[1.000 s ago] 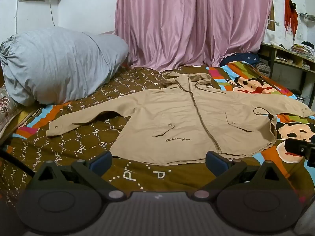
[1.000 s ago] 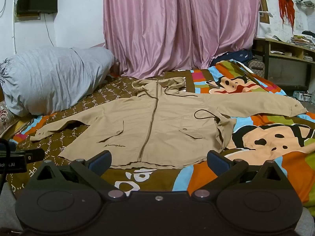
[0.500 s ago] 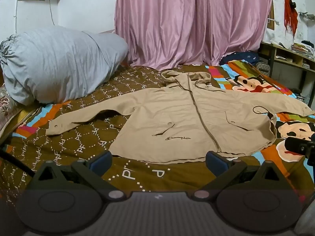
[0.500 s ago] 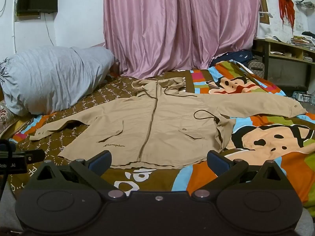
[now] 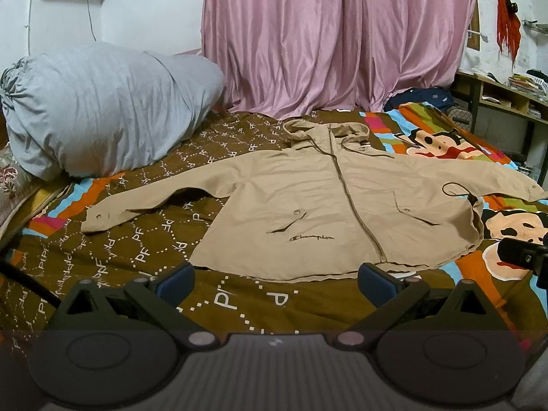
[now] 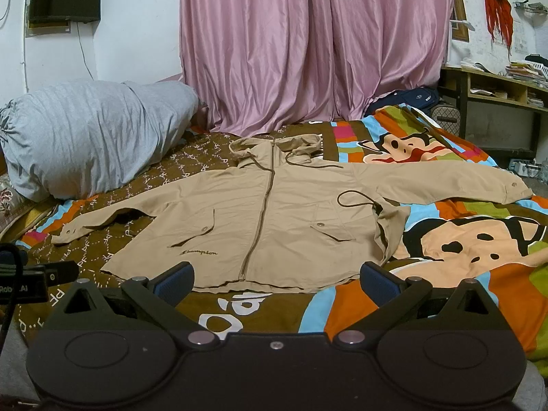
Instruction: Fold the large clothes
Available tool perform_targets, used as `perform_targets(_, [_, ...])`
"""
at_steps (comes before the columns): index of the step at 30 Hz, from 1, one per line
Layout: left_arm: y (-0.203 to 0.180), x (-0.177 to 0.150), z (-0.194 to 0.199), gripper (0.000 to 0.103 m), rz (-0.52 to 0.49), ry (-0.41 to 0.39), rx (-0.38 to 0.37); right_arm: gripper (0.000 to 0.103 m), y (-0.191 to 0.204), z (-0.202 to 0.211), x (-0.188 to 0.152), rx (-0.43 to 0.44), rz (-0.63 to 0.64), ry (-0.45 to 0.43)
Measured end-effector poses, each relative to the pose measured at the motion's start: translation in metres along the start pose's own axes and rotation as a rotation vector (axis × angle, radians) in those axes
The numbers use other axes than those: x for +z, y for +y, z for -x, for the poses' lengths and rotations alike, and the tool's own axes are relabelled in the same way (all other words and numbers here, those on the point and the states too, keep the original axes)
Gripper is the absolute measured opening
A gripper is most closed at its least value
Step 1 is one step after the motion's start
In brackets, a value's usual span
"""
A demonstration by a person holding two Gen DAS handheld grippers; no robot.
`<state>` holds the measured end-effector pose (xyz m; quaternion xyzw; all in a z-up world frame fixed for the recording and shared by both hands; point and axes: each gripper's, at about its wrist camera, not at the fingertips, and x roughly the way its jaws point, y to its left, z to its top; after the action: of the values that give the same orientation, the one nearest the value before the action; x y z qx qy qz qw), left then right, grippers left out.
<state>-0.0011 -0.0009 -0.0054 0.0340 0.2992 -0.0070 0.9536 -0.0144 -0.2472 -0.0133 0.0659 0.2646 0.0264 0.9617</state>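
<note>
A tan hooded jacket (image 5: 322, 205) (image 6: 274, 215) lies flat and zipped on the bed, front up, hood toward the curtain, both sleeves spread outward. Its hem faces me. My left gripper (image 5: 274, 279) hovers open just short of the hem, with nothing between its blue-padded fingers. My right gripper (image 6: 275, 279) is open too, near the hem's middle and right part, holding nothing. The left sleeve cuff (image 5: 99, 217) rests on the brown part of the bedspread. The right sleeve cuff (image 6: 513, 188) reaches toward the bed's right edge.
A big grey bundle of bedding (image 5: 99, 109) fills the bed's far left. Pink curtains (image 5: 335, 41) hang behind the bed. A wooden shelf unit (image 6: 496, 102) stands to the right. The patterned bedspread (image 6: 462, 250) shows cartoon faces on the right.
Both views have crept very slightly toward the jacket; the jacket has not moved and both grippers stay open.
</note>
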Motion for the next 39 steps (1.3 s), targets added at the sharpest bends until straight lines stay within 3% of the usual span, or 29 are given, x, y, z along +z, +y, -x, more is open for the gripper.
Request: perform_targets(39, [0.0005, 0.0011, -0.0022, 0.103, -0.002, 0.033, 0.009, 0.103, 0.0027, 0.0016, -0.0007, 0.002, 0.001, -0.003])
